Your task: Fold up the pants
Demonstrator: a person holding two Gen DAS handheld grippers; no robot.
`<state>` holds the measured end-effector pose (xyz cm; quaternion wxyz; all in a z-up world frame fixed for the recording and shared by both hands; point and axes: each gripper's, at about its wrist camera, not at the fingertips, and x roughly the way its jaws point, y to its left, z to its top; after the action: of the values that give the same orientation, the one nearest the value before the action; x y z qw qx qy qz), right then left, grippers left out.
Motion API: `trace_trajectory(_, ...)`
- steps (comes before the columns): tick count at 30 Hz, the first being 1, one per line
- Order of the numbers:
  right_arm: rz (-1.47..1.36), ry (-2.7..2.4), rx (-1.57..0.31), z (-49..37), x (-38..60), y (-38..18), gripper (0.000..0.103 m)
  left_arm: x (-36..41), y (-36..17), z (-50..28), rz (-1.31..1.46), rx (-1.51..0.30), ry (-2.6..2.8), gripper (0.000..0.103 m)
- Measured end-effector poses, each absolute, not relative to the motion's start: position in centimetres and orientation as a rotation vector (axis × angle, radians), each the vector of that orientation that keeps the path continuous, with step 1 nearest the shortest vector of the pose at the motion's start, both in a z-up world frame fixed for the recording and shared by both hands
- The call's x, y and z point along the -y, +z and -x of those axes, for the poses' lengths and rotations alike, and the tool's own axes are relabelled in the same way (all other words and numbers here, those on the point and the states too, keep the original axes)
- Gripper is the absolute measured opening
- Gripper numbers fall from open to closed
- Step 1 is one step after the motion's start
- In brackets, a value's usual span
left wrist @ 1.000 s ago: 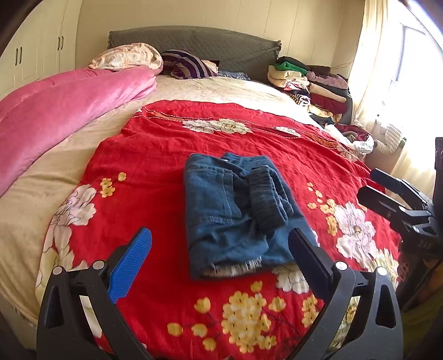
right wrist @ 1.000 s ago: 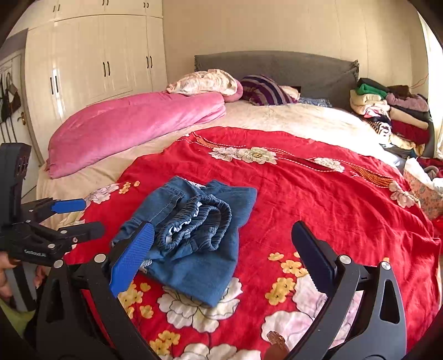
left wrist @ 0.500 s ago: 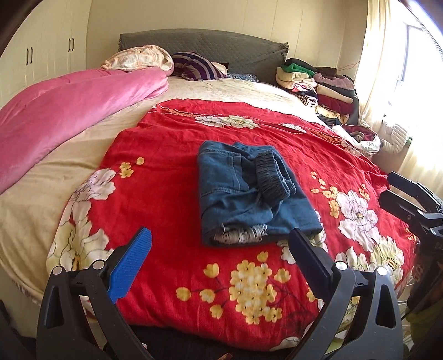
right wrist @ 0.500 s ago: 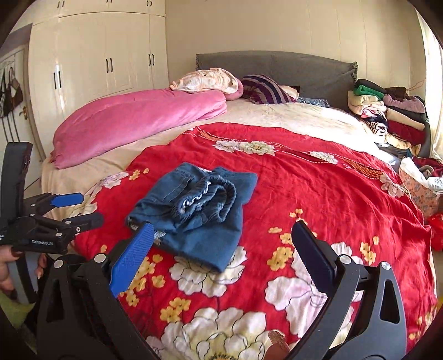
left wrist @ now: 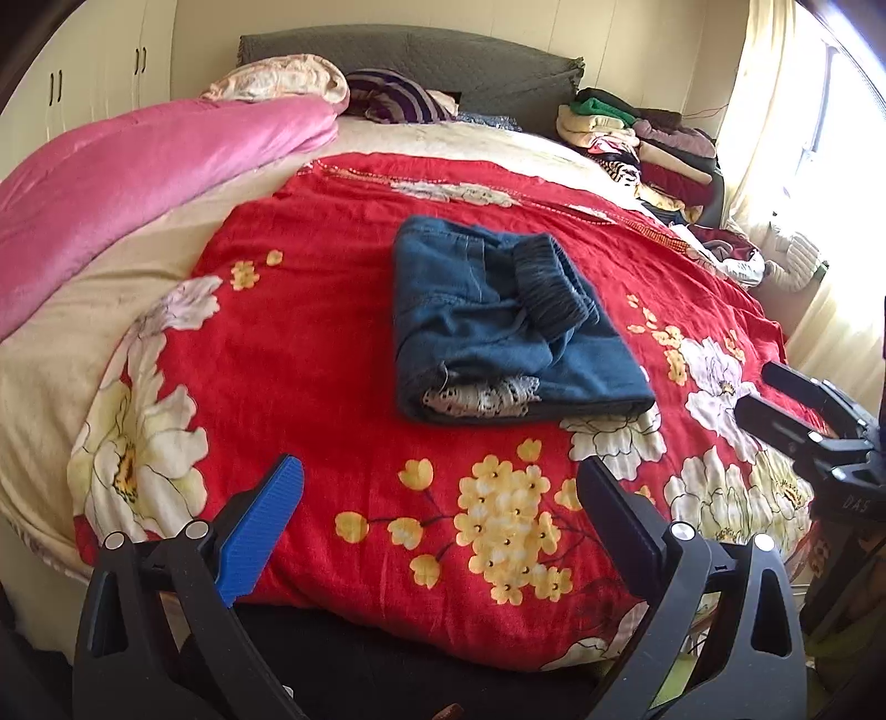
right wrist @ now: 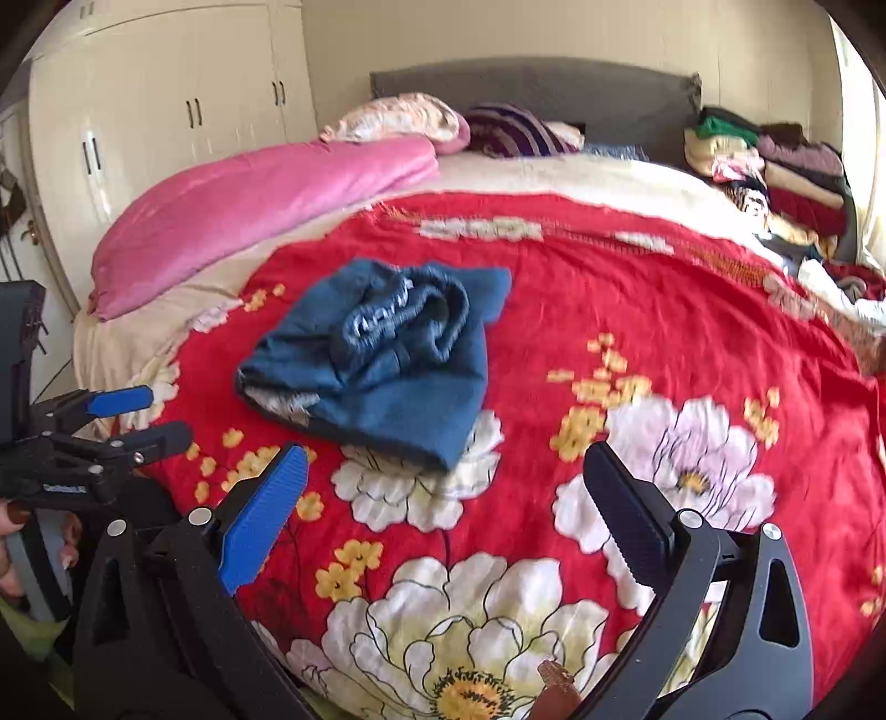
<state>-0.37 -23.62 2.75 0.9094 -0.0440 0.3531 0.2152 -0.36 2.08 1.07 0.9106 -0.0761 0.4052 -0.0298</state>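
Fingers: left gripper (left wrist: 440, 520) and right gripper (right wrist: 443, 498) both spread apart, holding nothing | pants (left wrist: 498, 327) folded into a compact bundle on the red blanket (left wrist: 310, 343), well ahead of both | progress: fold looks finished.

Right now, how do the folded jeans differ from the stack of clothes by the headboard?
The folded jeans are one blue denim bundle lying low on the red floral blanket; the stack of clothes is many garments in mixed colors, piled high. The jeans sit mid-bed near both open grippers; the stack sits at the far right corner, against the headboard. Both are folded and untouched.
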Motion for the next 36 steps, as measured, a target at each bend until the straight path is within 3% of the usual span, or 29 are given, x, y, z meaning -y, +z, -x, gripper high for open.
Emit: trace_trajectory(36,0.090,0.419,-0.746,0.39,23.46,2.25,0.094,-2.82,0.94,0.52,0.174,-0.846,-0.043,0.099)
